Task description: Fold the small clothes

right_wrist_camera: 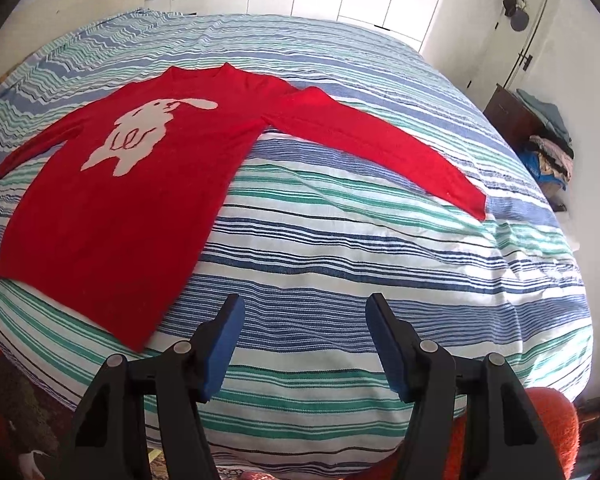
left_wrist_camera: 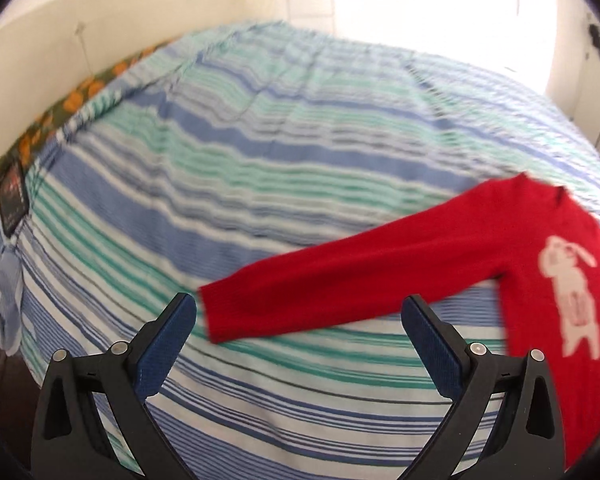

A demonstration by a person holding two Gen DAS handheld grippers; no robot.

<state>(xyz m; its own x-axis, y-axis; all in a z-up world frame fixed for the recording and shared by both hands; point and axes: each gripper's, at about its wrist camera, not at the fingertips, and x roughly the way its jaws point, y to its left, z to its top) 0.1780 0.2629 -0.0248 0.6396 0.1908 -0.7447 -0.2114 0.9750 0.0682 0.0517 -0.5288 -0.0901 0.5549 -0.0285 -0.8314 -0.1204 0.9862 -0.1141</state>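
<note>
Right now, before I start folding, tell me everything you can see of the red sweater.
The sweater is bright red, knit-looking, with a white rabbit figure on the chest. It lies flat, front up and unfolded on the striped bedspread, collar toward the far side, hem toward the near edge, both long sleeves spread outward. The sleeve on the left gripper's side ends just beyond that gripper's open fingers. Nothing but the bedspread touches it.

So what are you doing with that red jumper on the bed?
A person is holding a gripper in each hand and getting ready to fold the red knitted jumper with the white bunny. It lies flat and face up on the blue, green and white striped bedspread, both sleeves spread out. No fold has been made yet. The left gripper is open by the left sleeve cuff, holding nothing. The right gripper is open too, above the bedspread near the hem.
</note>
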